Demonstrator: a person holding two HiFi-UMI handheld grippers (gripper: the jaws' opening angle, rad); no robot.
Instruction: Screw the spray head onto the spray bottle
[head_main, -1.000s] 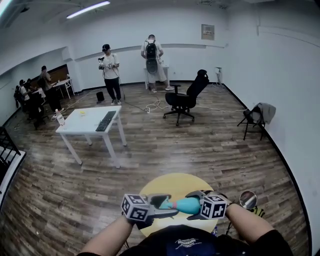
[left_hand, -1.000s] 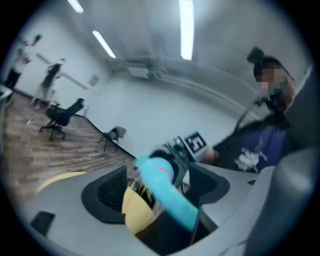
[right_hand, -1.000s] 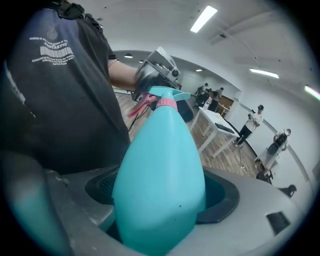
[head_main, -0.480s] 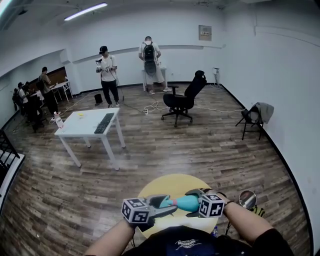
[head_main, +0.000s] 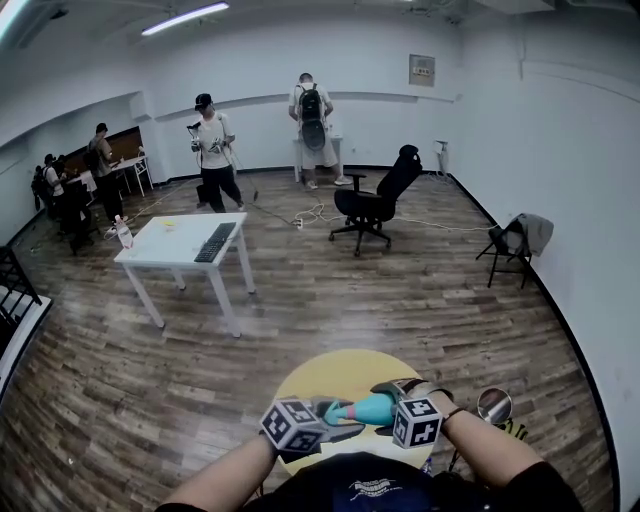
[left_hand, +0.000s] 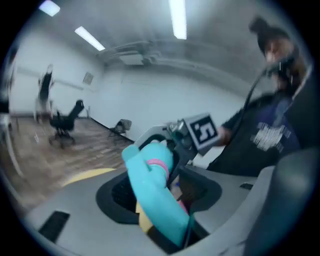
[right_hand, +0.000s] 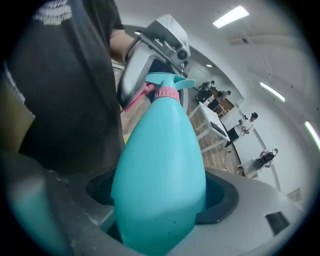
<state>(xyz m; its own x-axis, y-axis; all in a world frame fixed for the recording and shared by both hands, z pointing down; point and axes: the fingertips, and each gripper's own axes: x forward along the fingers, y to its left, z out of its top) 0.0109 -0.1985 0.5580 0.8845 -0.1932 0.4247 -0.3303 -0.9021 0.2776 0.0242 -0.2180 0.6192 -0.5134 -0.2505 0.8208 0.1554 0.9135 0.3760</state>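
Lower now than a second back and tucked closer to its partner: left gripper (head_main: 345, 422), marker cube tipped more toward the head camera. Just easing its jaws apart again after a squeeze, with the spray head (left_hand: 152, 187) between them but, by the look of it, not clamped: sliver of yellow showing beside one pad. Reads as a regrip between twists, lining up a fresh bite for the next turn.

Over to the right gripper (right_hand: 160, 200): closed firmly on the spray bottle (right_hand: 160, 155), pads on the wide belly near the base. Plainly the anchor here, keeping the body from spinning while the other side does the turning.

Held nearly level over the yellow round table (head_main: 345, 368), neck aimed at the left gripper so the two line up for threading. Head already seated on the neck, pink collar (right_hand: 166, 93) sitting at the shoulder; how far threaded, impossible to say.

Now the materials. Smooth teal plastic throughout, egg-shaped body tapering to a narrow neck, probably slippery under a squeeze. Slim pink ring at the joint. Angular trigger head, awkward to catch squarely. Grey moulded jaws, dark pads for purchase.
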